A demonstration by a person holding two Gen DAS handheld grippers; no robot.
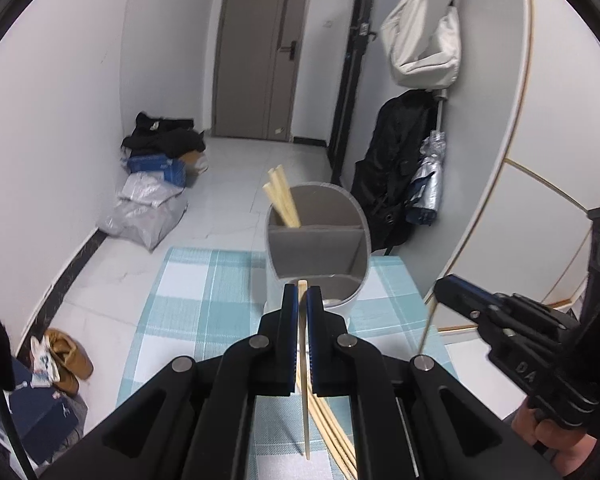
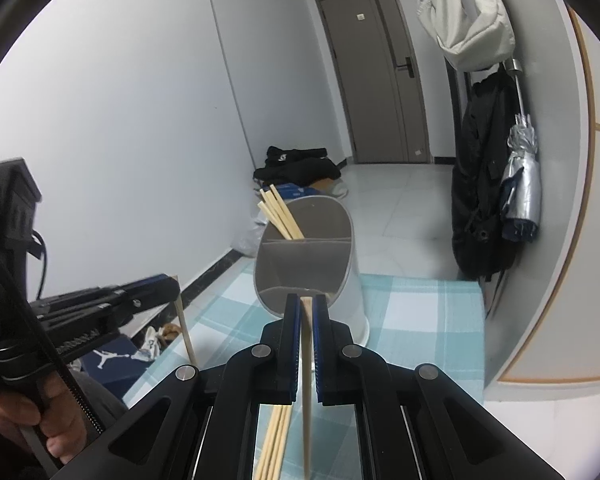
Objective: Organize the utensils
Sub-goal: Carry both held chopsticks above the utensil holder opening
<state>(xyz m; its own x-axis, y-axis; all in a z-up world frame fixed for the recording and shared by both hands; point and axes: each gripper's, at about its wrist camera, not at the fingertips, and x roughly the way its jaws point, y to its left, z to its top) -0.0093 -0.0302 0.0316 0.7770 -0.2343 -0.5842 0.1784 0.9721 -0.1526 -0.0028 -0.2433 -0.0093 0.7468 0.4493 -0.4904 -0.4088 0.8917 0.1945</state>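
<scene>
A grey utensil holder (image 1: 317,240) with a divider stands on the blue checked tablecloth (image 1: 188,292), with several wooden chopsticks (image 1: 281,200) leaning in its far compartment. My left gripper (image 1: 302,294) is shut on a single chopstick (image 1: 305,400) that hangs point down, just in front of the holder's near rim. My right gripper (image 2: 307,304) is shut on another chopstick (image 2: 307,400), also upright and close to the holder (image 2: 306,248). More loose chopsticks (image 2: 276,440) lie on the cloth below. Each gripper shows in the other's view: the right gripper (image 1: 440,286) and the left gripper (image 2: 176,284).
A person's hands (image 1: 548,432) grip the handles. A black coat (image 1: 396,168), a folded umbrella (image 1: 430,180) and a white bag (image 1: 424,36) hang on the wall at right. Bags and clothes (image 1: 156,176) lie on the floor by the door (image 1: 260,52); shoes (image 1: 60,356) and a blue box sit at left.
</scene>
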